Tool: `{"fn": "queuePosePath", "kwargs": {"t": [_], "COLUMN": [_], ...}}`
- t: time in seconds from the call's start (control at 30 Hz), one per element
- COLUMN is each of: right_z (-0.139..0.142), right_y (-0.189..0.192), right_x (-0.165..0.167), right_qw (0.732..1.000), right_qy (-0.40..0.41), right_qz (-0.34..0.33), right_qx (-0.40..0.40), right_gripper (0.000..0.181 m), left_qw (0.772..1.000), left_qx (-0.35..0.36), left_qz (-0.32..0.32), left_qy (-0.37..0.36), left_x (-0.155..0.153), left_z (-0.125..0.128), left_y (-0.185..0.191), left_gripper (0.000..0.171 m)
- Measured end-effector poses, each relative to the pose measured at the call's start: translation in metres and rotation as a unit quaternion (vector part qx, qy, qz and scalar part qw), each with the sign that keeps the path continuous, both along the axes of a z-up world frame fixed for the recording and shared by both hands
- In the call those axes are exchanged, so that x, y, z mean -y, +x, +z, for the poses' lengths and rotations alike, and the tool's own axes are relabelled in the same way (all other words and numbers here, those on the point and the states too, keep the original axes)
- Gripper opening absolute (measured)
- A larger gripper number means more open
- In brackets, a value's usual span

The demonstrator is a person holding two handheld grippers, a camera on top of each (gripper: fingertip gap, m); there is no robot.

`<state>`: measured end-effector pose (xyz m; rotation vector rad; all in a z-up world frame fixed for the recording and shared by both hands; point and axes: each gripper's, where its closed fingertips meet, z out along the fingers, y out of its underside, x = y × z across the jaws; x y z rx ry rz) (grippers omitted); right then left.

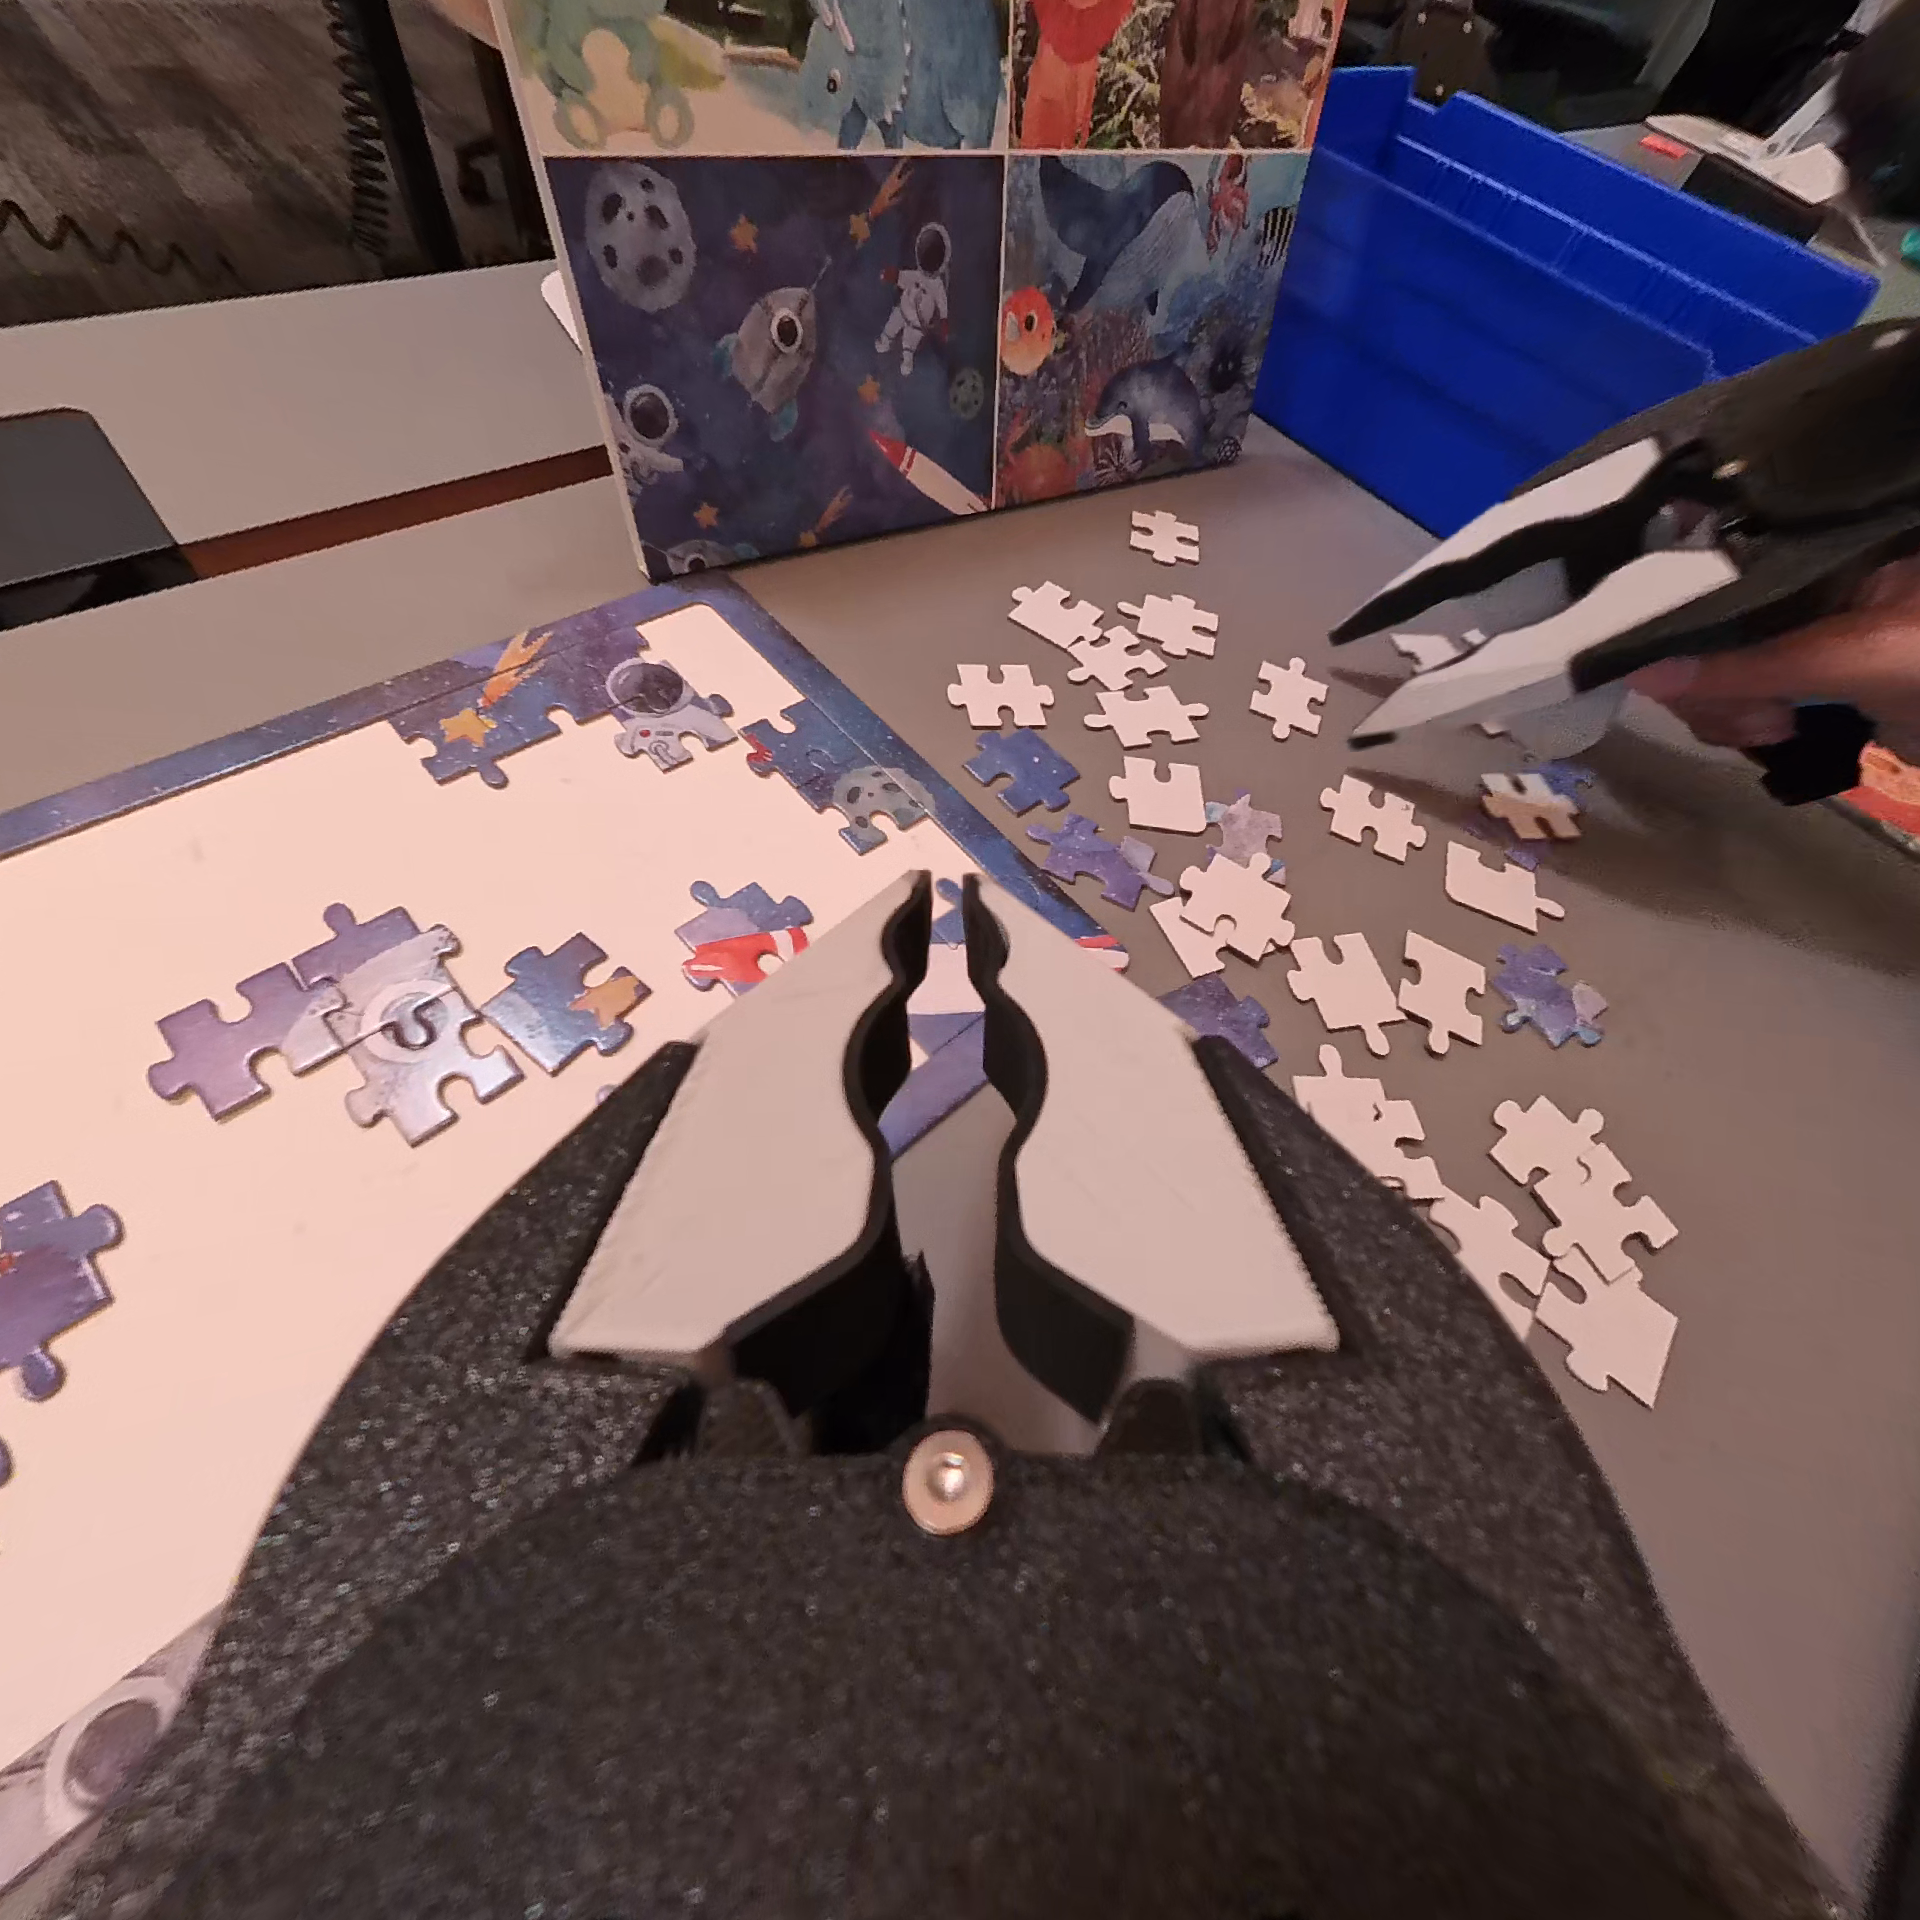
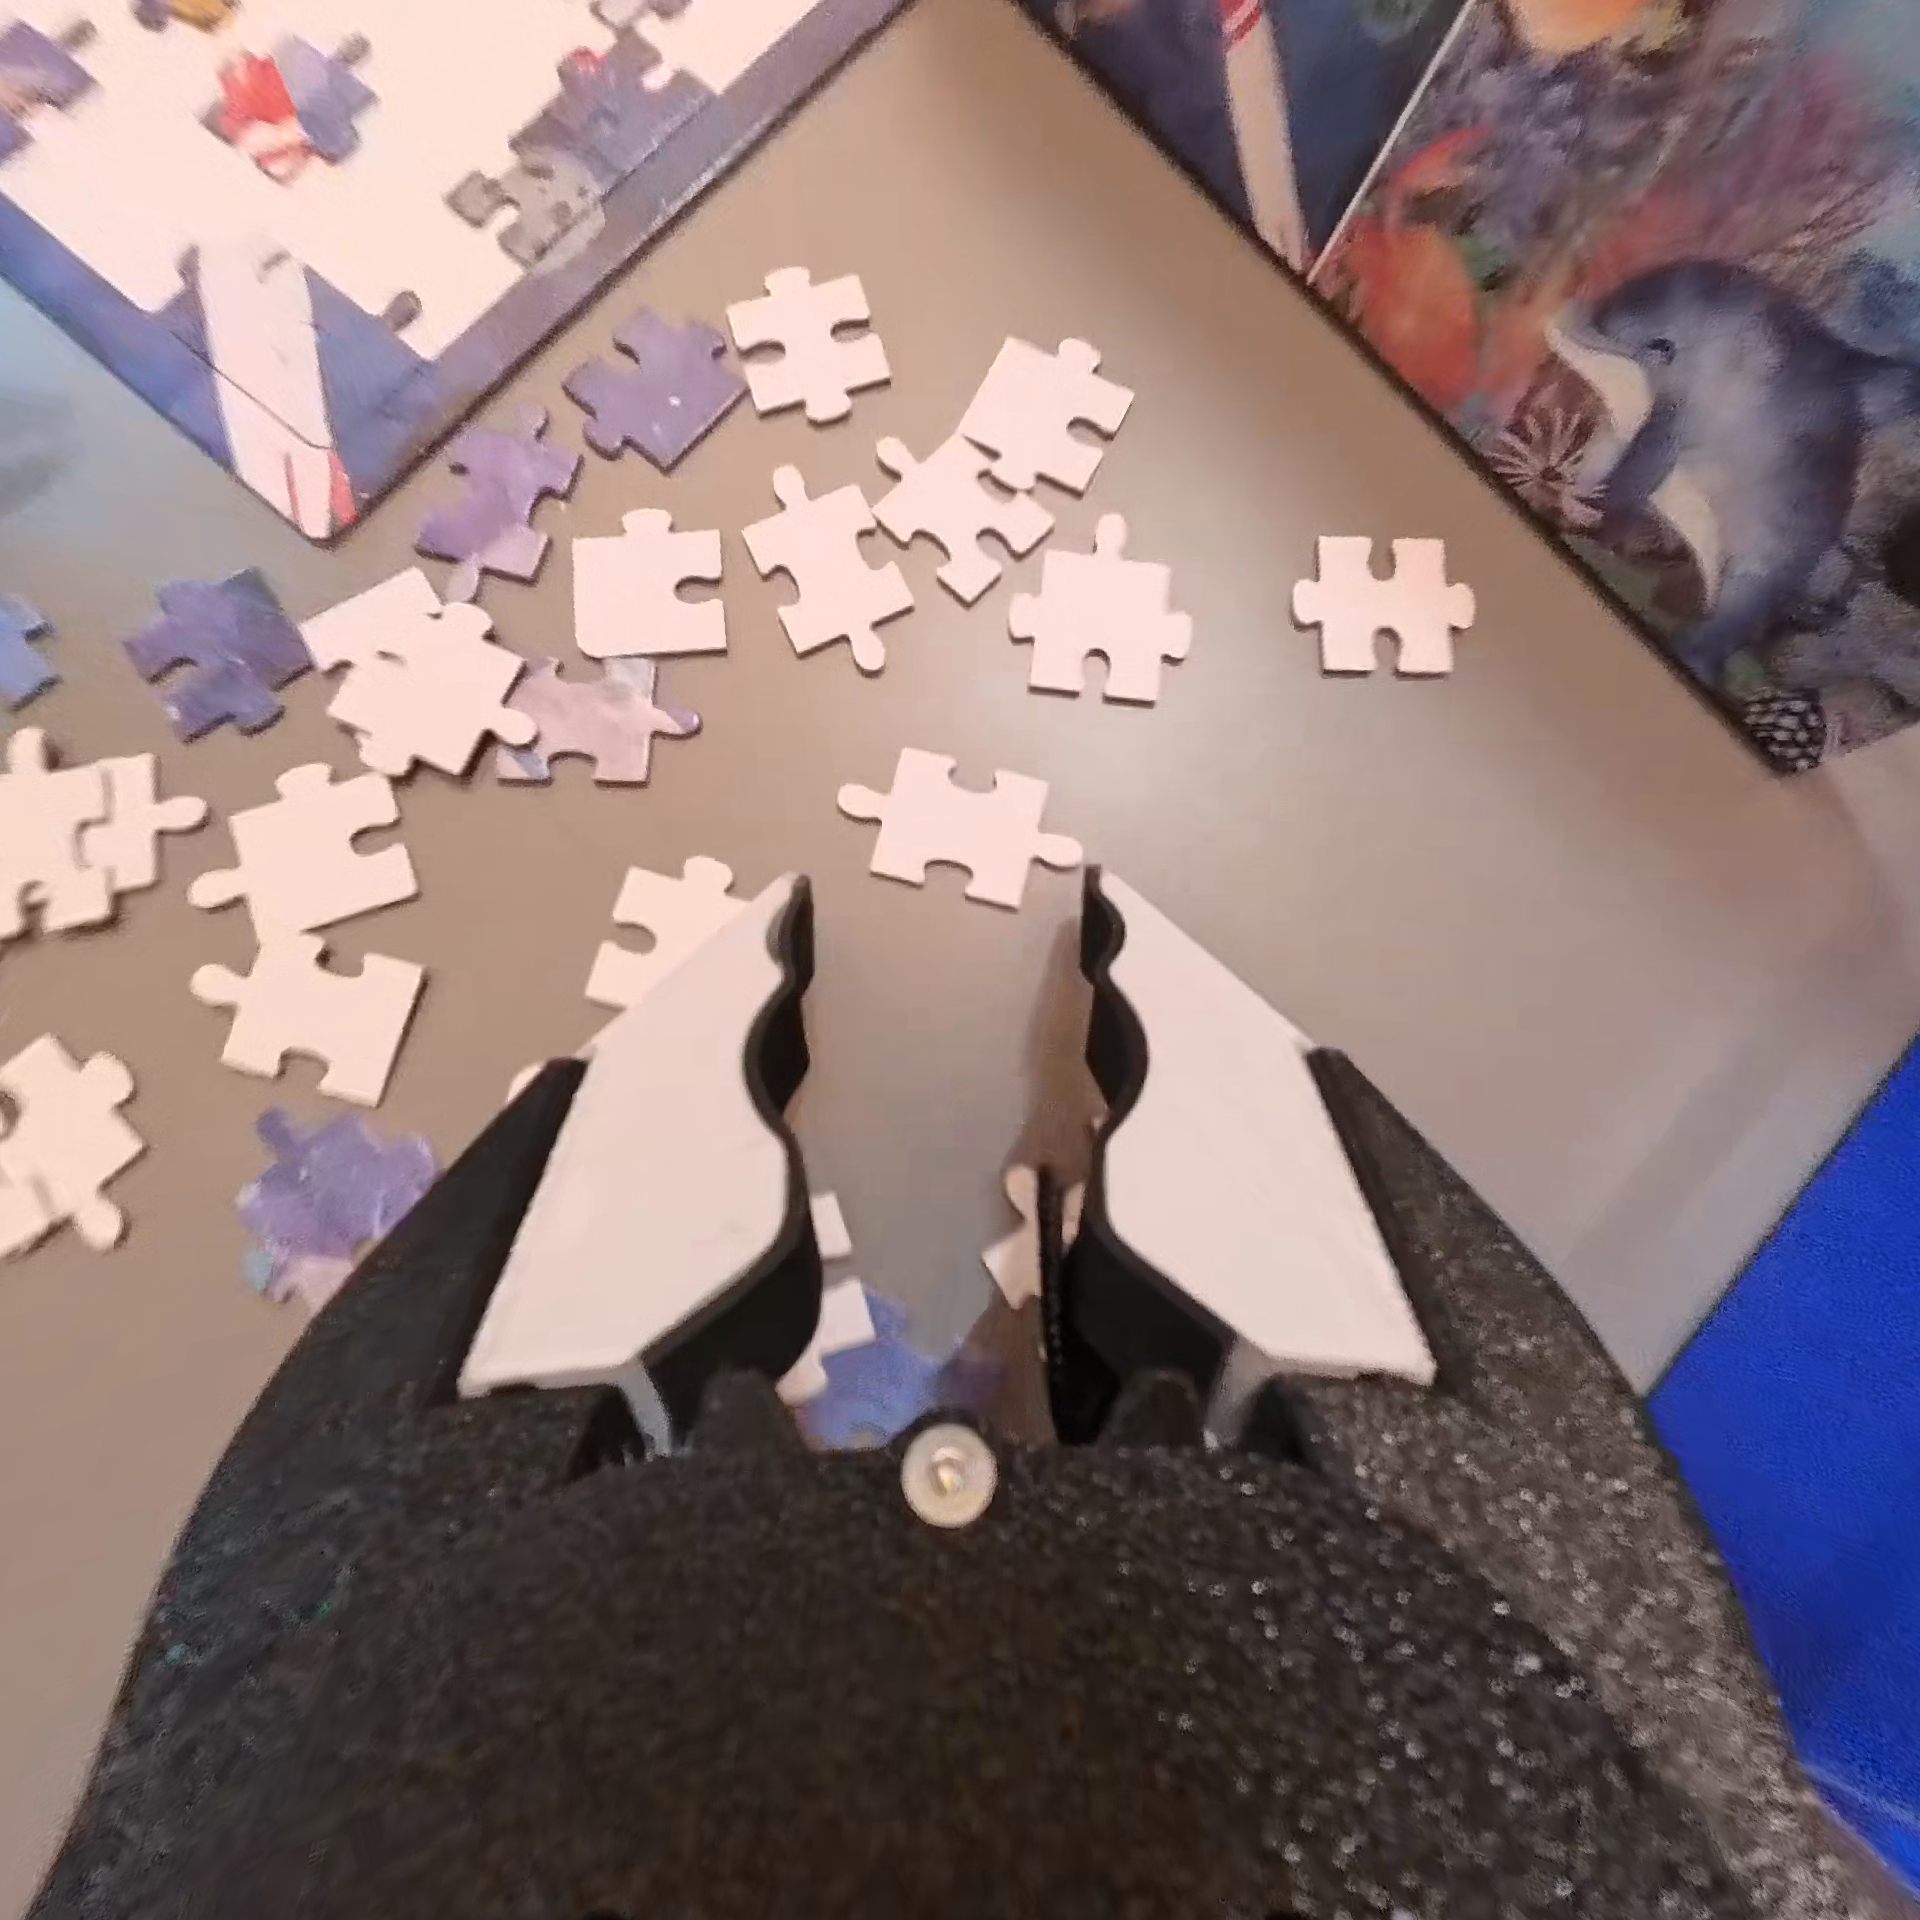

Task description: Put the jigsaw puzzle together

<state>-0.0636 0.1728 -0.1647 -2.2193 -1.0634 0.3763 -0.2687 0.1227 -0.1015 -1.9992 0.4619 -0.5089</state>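
No readable writing shows on the puzzle box (image 1: 914,281), pieces or blue bin (image 1: 1538,301)

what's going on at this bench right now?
A person is assembling a space-themed jigsaw in a blue-bordered puzzle tray, one handheld two-finger gripper per hand. Only a few small clusters of blue pieces lie inside it. The left gripper, nearly shut and empty, hovers over the tray's near corner. The right gripper, open and empty, hangs above the loose pieces scattered mostly white-side-up on the grey table beside the illustrated puzzle box.
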Motion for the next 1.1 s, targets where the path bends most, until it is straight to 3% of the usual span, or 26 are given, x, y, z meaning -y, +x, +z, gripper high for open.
{"fn": "queuePosePath", "kwargs": {"t": [0.1,0.23,0.3,0.43,0.67,0.77,0.83,0.9,0.93,1.0,1.03,1.1], "right_z": [-0.004,0.004,0.004,-0.010,-0.010,-0.007,0.009,0.052,0.082,0.142,0.159,0.173], "right_y": [-0.006,0.006,-0.003,0.001,-0.005,-0.007,-0.021,-0.047,-0.059,-0.069,-0.071,-0.079], "right_x": [-0.006,-0.007,-0.004,-0.006,-0.003,0.000,0.007,0.022,0.033,0.060,0.072,0.088], "right_qw": [0.997,0.994,0.994,0.993,0.996,0.995,0.986,0.949,0.911,0.803,0.762,0.724], "right_qy": [-0.034,0.007,-0.010,-0.021,-0.021,-0.050,-0.081,-0.126,-0.157,-0.233,-0.266,-0.292], "right_qz": [-0.067,-0.113,-0.110,-0.115,-0.087,-0.080,-0.064,-0.012,0.023,0.109,0.144,0.185], "right_qx": [-0.019,0.006,-0.026,0.002,0.004,-0.044,-0.134,-0.289,-0.381,-0.538,-0.573,-0.597], "right_gripper": [0.044,0.042,0.042,0.044,0.031,0.031,0.031,0.031,0.031,0.030,0.030,0.030], "left_qw": [1.000,1.000,1.000,1.000,0.999,0.999,0.999,0.997,0.993,0.973,0.961,0.941], "left_qx": [-0.008,-0.017,-0.016,-0.012,-0.024,-0.026,-0.013,0.034,0.076,0.167,0.206,0.258], "left_qz": [-0.007,-0.011,-0.011,-0.015,-0.017,-0.019,-0.031,-0.066,-0.094,-0.153,-0.175,-0.193], "left_qy": [-0.003,0.002,0.000,-0.010,-0.013,-0.014,-0.007,0.003,0.009,0.040,0.064,0.107], "left_x": [0.003,0.005,0.005,0.005,0.005,0.005,0.007,0.015,0.021,0.038,0.046,0.057], "left_z": [-0.002,-0.002,-0.002,-0.006,-0.011,-0.013,-0.007,0.006,0.019,0.053,0.071,0.099], "left_y": [0.004,0.006,0.006,0.008,0.010,0.011,0.015,0.027,0.036,0.051,0.054,0.053], "left_gripper": [0.005,0.005,0.005,0.006,0.006,0.006,0.006,0.009,0.014,0.027,0.030,0.038]}}
